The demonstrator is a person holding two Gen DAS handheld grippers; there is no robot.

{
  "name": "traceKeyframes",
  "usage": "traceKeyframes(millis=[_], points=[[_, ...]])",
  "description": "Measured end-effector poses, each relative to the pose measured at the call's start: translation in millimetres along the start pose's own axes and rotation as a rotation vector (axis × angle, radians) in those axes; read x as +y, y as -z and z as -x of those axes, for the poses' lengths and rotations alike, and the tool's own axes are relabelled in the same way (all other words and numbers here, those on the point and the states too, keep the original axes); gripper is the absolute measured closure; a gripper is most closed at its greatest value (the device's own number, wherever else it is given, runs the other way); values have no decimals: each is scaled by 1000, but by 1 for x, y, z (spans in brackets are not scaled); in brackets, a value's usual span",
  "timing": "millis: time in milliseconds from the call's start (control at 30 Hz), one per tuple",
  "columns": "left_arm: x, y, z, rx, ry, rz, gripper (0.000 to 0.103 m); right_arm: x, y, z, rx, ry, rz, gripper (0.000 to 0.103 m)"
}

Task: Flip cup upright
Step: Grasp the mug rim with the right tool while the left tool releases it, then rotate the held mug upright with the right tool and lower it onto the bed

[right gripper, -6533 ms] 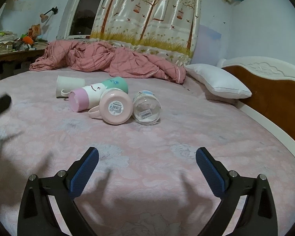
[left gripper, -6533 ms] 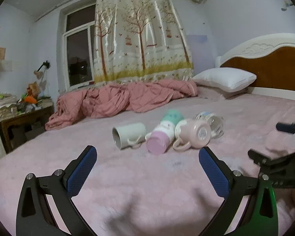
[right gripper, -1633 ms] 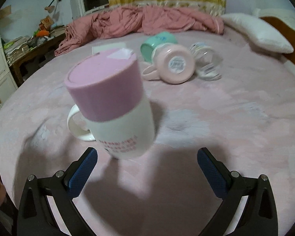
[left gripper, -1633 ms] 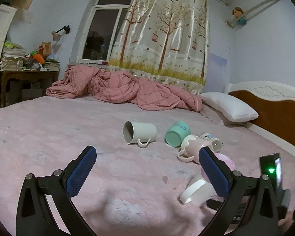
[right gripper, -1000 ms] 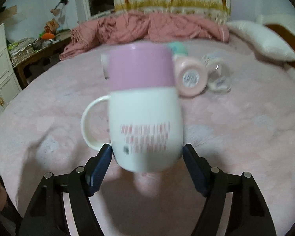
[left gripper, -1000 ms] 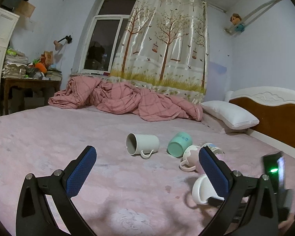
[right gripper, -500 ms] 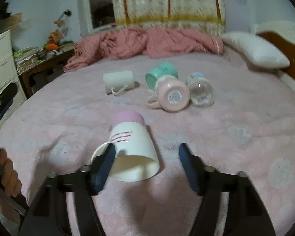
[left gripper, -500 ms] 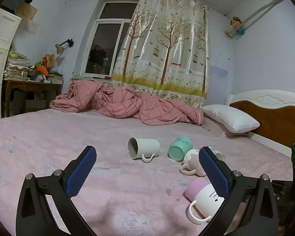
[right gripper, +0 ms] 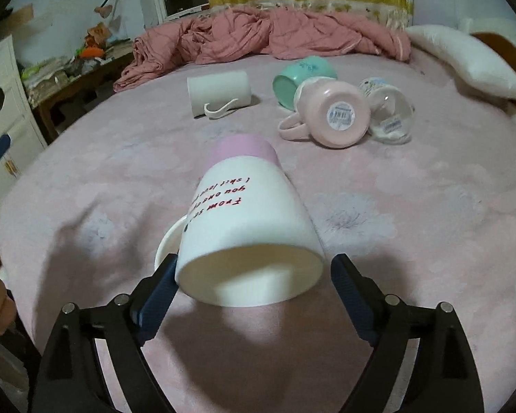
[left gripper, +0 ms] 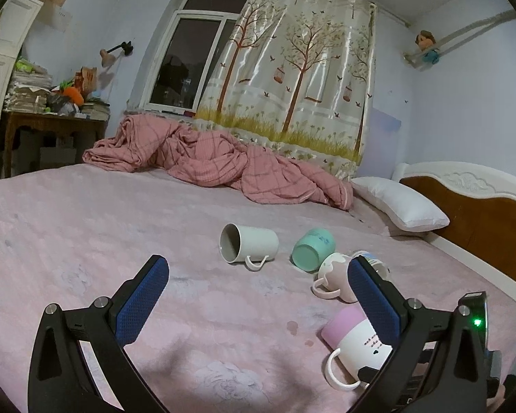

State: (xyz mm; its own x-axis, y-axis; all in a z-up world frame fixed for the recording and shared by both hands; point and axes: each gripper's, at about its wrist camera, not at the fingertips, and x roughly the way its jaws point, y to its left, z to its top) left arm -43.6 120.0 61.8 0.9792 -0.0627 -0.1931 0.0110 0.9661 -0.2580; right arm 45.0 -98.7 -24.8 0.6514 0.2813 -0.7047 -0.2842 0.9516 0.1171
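Note:
A white mug with a lilac base and red lettering [right gripper: 247, 227] lies on its side on the pink bedspread, its open mouth facing my right gripper [right gripper: 254, 287]. That gripper is open; the left pad touches the rim and the right pad stands clear. The mug also shows in the left wrist view [left gripper: 352, 339], low right. My left gripper [left gripper: 258, 297] is open and empty above the bed. Further back lie a plain white mug [right gripper: 220, 93], a teal cup [right gripper: 299, 75], a pink mug [right gripper: 333, 113] and a clear glass [right gripper: 390, 113], all on their sides.
A crumpled pink quilt [left gripper: 216, 168] lies at the far side of the bed. A white pillow [left gripper: 400, 206] and a wooden headboard [left gripper: 478, 220] are at the right. A cluttered desk [left gripper: 48, 120] stands left of the bed.
The lilac-based mug, held up in my right gripper a second ago, now lies tipped on its side on the bed. My right gripper has opened and sits close at its mouth.

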Motion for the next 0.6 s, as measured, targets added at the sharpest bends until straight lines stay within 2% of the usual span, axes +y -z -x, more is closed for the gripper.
traceKeyframes(millis=[67, 167, 267, 400, 600], points=[[0, 0, 1, -3, 1, -2, 0, -2, 1, -1, 3, -46, 1, 21], [-1, -1, 2, -10, -5, -12, 0, -1, 0, 6, -14, -52, 18, 22], [-4, -2, 5, -20, -5, -27, 0, 6, -4, 29, -76, 4, 52, 22], [-9, -2, 8, -33, -8, -51, 0, 8, -21, 63, -149, 18, 61, 22], [-18, 0, 12, -56, -29, -108, 0, 8, -36, 67, -123, 67, 85, 22]])
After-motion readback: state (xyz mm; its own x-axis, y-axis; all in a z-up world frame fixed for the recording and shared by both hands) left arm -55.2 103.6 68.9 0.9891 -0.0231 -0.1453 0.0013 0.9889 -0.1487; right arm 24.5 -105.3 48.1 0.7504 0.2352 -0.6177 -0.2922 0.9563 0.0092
